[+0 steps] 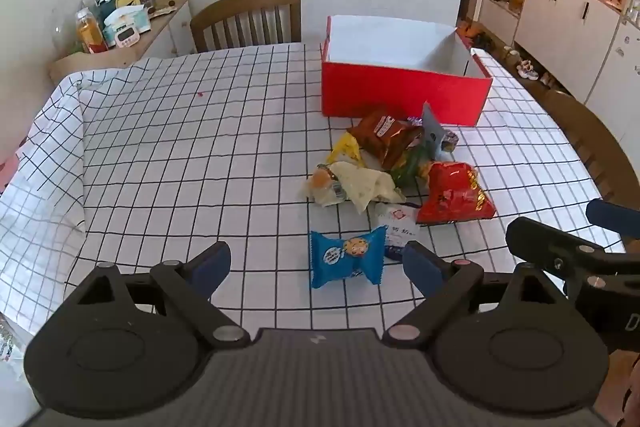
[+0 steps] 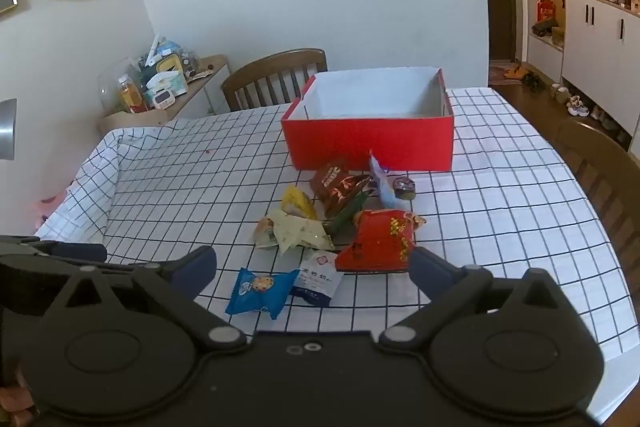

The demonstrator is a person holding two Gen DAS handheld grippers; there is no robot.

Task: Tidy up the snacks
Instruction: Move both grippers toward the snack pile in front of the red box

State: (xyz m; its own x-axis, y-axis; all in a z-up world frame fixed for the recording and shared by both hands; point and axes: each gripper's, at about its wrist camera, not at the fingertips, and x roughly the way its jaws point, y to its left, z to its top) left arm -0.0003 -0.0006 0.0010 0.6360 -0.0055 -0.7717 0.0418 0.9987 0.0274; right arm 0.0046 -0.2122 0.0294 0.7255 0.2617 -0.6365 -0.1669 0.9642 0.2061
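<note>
A pile of snack packets lies on the checked tablecloth in front of an empty red box [image 1: 404, 95] [image 2: 370, 143]. Nearest me is a blue cookie packet [image 1: 346, 258] [image 2: 260, 290], with a small white packet [image 1: 396, 231] [image 2: 318, 277] beside it. Behind are a red bag [image 1: 454, 193] [image 2: 380, 241], a cream wrapper [image 1: 362, 183] [image 2: 298, 233], a yellow packet [image 1: 346, 147] [image 2: 298, 203] and a brown bag [image 1: 386, 135] [image 2: 340, 183]. My left gripper [image 1: 316, 269] is open just before the blue packet. My right gripper [image 2: 314, 273] is open above the near snacks and also shows in the left wrist view [image 1: 568, 247].
A wooden chair [image 1: 248, 19] [image 2: 276, 75] stands behind the table. A side shelf [image 1: 120, 39] [image 2: 160, 95] with bottles and a timer is at the back left. Another chair [image 1: 592, 147] [image 2: 600, 163] is at the right edge. The cloth is bunched at the left [image 1: 60, 147].
</note>
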